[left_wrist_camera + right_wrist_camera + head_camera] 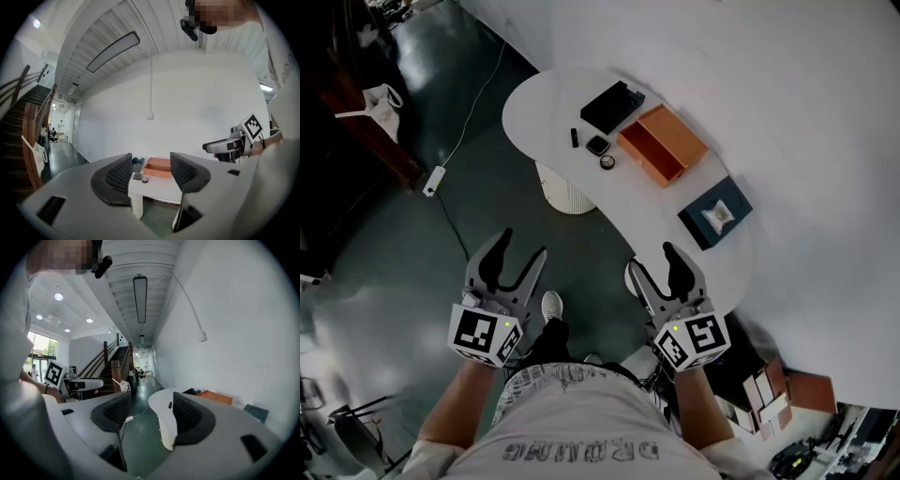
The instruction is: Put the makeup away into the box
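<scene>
An open orange box (661, 142) sits on the white table (581, 89), well ahead of me. Left of it lie a black case (612, 106), a slim black tube (575, 137), a square compact (598, 145) and a small round pot (607, 161). My left gripper (522, 246) and right gripper (652, 260) hang over the dark floor short of the table, both open and empty. In the left gripper view, the box (158, 167) and compact (137, 176) show far off between the jaws of the gripper (150, 176). In the right gripper view, the right gripper (147, 416) frames the table's end and the tube (170, 405).
A dark blue box (715, 213) lies on the table to the right of the orange one. The ribbed white pedestal (562, 192) stands under the table. A power strip with cable (434, 180) and a white bag (382, 101) lie on the floor at left. Cartons (773, 394) sit at lower right.
</scene>
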Demonstrator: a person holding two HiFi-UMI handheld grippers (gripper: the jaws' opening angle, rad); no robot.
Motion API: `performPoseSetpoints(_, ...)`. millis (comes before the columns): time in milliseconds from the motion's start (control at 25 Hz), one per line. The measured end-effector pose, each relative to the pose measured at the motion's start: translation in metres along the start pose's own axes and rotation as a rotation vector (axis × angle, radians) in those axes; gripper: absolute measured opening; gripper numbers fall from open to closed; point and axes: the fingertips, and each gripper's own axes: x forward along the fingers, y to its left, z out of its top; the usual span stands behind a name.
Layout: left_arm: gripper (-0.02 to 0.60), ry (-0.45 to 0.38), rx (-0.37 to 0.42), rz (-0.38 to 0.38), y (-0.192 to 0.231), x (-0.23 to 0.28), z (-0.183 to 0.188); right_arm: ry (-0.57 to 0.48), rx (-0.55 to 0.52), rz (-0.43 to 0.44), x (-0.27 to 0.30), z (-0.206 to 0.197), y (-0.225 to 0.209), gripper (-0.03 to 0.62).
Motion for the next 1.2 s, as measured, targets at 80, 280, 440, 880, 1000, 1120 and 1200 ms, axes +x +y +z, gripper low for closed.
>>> performPoseSetpoints(80,0.268,0.002,-0.002,-0.013,0.014,0.011,0.002,0.001,0.001,-0.012,0.017,0.005,-0.001,0.284)
performPoseSetpoints(280,0.268,0.009,-0.008,-0.038,0.053,0.04,0.006,0.015,0.004,-0.037,0.06,0.014,-0.005,0.284)
performPoseSetpoints(440,0.268,0.019,-0.017,-0.062,0.081,0.064,0.008,0.028,0.012,-0.059,0.092,0.021,-0.009,0.284)
performPoseSetpoints(880,0.268,0.022,-0.02,-0.116,0.142,0.12,0.013,0.037,0.02,-0.102,0.161,0.037,-0.018,0.284)
performPoseSetpoints(1000,0.268,0.027,-0.022,-0.126,0.151,0.132,0.012,0.042,0.023,-0.105,0.175,0.037,-0.024,0.284)
performPoseSetpoints(1120,0.268,0.033,-0.018,-0.128,0.16,0.139,0.009,0.043,0.022,-0.105,0.188,0.038,-0.028,0.284)
performPoseSetpoints(1200,0.268,0.037,-0.022,-0.123,0.166,0.143,0.009,0.045,0.023,-0.104,0.195,0.039,-0.03,0.284)
